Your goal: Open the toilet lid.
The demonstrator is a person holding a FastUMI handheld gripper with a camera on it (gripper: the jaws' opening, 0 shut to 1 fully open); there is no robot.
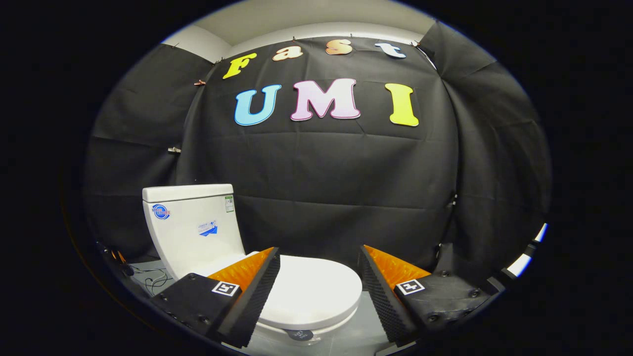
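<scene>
Gripper (319,277) spread wide, nothing between the two orange-faced fingers (249,277). One white toilet lid (311,289) down flat just ahead, slightly toward 11 o'clock, nothing lying across it. One white tank (190,225) upright behind at 10 o'clock. Black cables (156,279) loose on the floor (361,331), left of the tank.

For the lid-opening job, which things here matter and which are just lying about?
Job:
toilet lid, down, flat on the bowl
gripper, open, fingers above and either side of the lid

Lying about:
tank behind the lid
cables on the floor beside the tank
</scene>
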